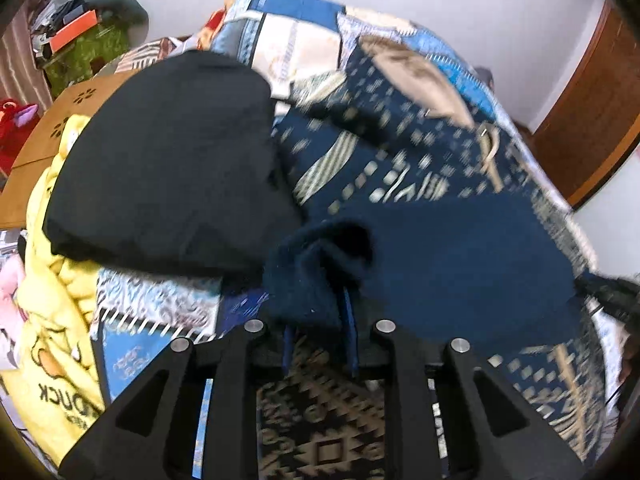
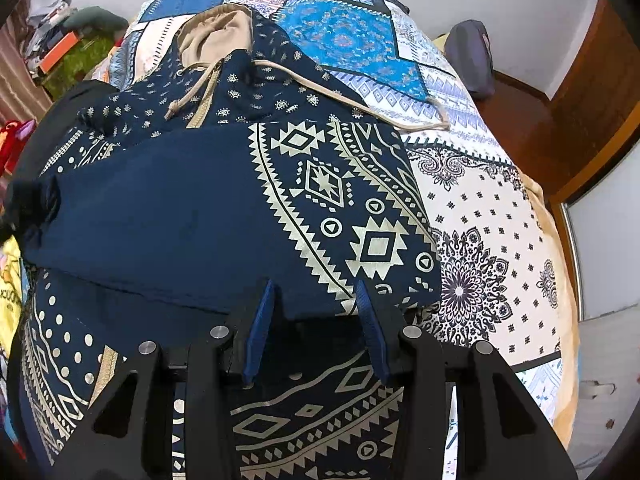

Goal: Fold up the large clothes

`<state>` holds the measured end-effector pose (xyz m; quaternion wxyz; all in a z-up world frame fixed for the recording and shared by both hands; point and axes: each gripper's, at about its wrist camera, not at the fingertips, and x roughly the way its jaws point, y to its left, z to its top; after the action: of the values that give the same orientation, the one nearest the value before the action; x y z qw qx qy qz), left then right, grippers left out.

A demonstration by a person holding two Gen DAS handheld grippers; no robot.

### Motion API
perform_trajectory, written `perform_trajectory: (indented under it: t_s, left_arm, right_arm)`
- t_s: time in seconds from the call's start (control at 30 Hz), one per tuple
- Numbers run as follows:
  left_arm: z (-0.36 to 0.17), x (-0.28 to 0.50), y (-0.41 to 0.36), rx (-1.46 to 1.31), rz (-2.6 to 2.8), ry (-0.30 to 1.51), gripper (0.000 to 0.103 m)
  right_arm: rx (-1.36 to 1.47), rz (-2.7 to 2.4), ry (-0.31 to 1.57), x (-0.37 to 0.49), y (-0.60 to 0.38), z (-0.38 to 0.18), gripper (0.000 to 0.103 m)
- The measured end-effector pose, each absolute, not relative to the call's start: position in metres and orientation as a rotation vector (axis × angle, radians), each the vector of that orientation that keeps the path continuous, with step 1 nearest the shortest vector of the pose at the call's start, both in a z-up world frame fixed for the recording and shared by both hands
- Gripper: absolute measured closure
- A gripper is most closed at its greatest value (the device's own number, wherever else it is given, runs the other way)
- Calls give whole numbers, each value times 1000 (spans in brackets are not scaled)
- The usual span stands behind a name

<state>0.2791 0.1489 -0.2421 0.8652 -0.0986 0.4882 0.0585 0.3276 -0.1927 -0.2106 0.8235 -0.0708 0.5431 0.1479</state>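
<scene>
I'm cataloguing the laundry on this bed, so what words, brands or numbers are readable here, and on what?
"DUCK": the end of a larger word, printed on the yellow cartoon-print garment at the left; its first letters are hidden in a fold.
Smaller line beneath it on the same garment: too blurred to read.
Pale marks on the light-blue patch of the patchwork bedspread: too blurred to read.
Navy patterned hooded garment: shapes only, no text.

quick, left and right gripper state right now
left gripper: closed on a bunched navy sleeve.
right gripper: fingers apart; whether they pinch the navy patterned hoodie cannot be told.
</scene>
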Motion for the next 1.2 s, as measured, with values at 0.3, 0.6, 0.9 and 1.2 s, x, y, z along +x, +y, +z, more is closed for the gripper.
perform_trajectory:
  t_s: [0.3, 0.6, 0.9, 1.2]
  left_arm:
    - [-225, 261, 162, -131, 205, 984, 57]
    - [-160, 281, 147, -102, 126, 852, 55]
    - [-112, 356, 117, -52, 15, 756, 51]
    - [-139, 445, 103, -56, -24, 842, 49]
  right_arm:
    - [-168, 324, 1143, 331, -189, -203, 64]
    - [-137, 342, 1042, 353, -184, -164, 64]
    - [-123, 376, 892, 393, -158, -110, 64]
    - [-117, 433, 868, 448, -121, -114, 49]
